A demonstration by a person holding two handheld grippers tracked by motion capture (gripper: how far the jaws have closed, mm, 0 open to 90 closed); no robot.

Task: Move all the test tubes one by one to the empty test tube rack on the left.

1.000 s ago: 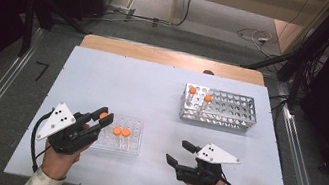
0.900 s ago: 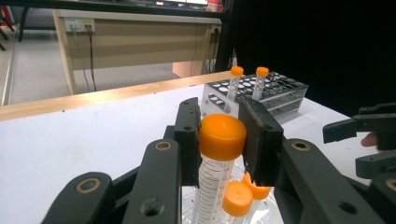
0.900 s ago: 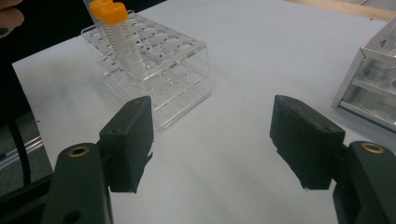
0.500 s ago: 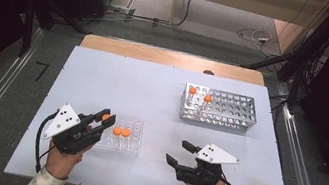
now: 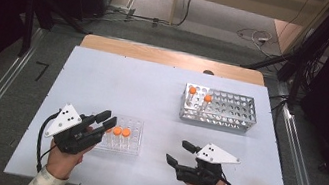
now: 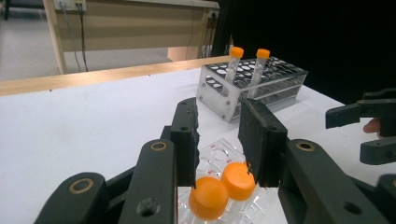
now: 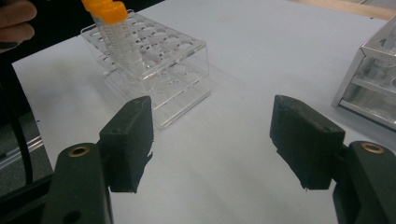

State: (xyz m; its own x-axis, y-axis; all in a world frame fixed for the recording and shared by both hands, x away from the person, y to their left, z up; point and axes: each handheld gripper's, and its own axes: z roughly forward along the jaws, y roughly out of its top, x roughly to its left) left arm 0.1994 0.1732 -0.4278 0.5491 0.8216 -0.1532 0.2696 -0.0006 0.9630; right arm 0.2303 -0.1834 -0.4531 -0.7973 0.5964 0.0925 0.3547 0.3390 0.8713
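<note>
The left gripper (image 5: 108,120) hovers over the clear rack (image 5: 132,143) at the table's (image 5: 118,85) near left. Its jaws have just been opening a little and stand a narrow gap apart above two orange-capped tubes (image 6: 223,189), pressing on nothing. The step looks like reaching for a tube; next the jaws must drop around one cap and close. The tubes stand upright, side by side, caps round and bright. Farther right, the right gripper (image 5: 180,154) rests wide open and empty. Beyond it, the metal rack (image 5: 229,117) holds two more tubes.
</note>
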